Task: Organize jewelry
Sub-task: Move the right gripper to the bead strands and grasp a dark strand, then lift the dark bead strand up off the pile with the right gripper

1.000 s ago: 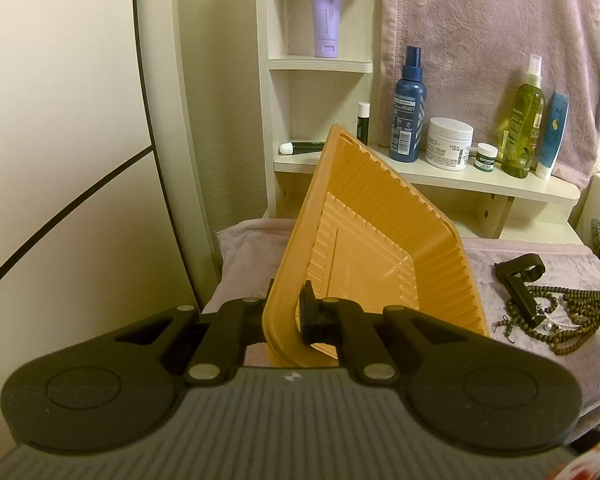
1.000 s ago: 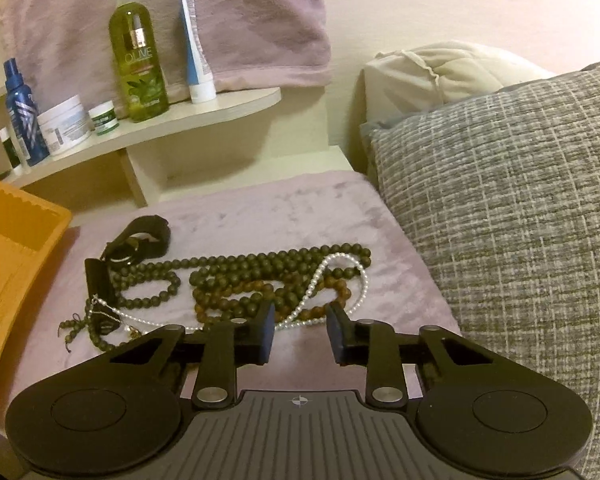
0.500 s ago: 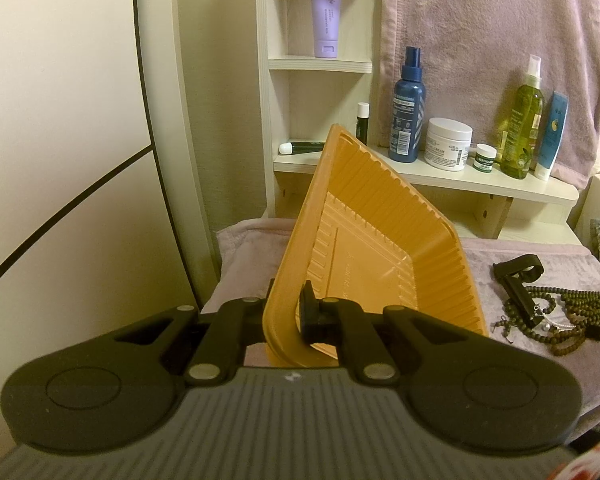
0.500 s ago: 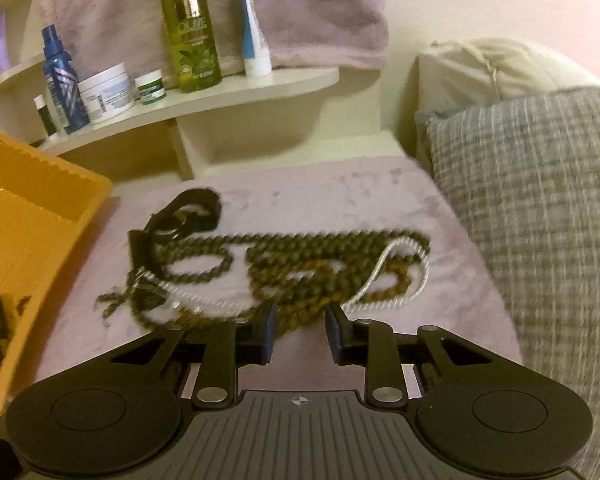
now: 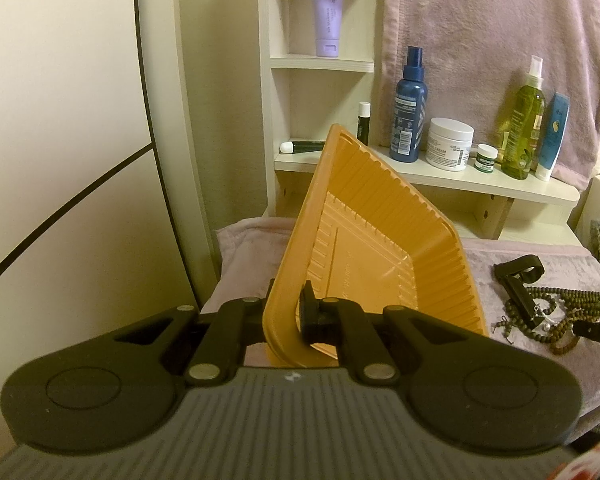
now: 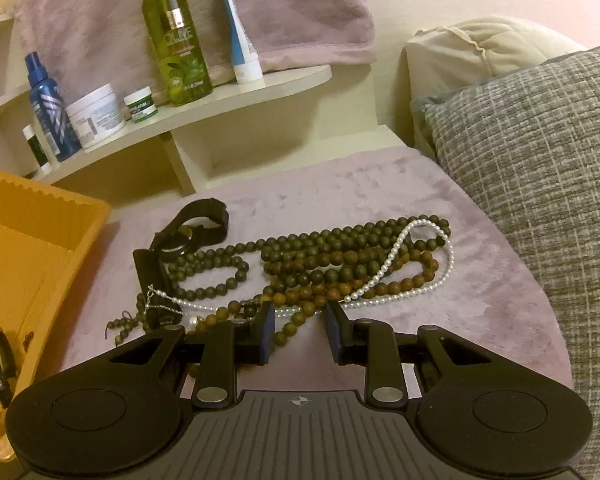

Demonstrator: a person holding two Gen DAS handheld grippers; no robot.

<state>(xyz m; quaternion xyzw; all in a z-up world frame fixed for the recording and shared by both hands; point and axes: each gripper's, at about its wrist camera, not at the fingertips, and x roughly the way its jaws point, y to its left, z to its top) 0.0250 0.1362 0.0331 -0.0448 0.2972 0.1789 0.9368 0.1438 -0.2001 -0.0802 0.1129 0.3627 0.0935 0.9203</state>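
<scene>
Nearer now, the right gripper [image 6: 300,334], jaws apart, is straddling limp, tangled beads [image 6: 332,264]; the left gripper [image 5: 286,320] is clamping the light tray [image 5: 380,248].

A mauve plush cloth [image 6: 380,184] covers the desk. On it lies a tangle of dark bead strands [image 6: 332,256] with a thin pearl necklace [image 6: 396,252] looped through them. At nine o'clock of the beads rests a black watch [image 6: 180,240], its strap touching them. Further toward nine o'clock sits the orange tray [image 6: 40,240]. At twelve o'clock, a cream shelf [image 6: 228,96] carries bottles, jars and tubes.
</scene>
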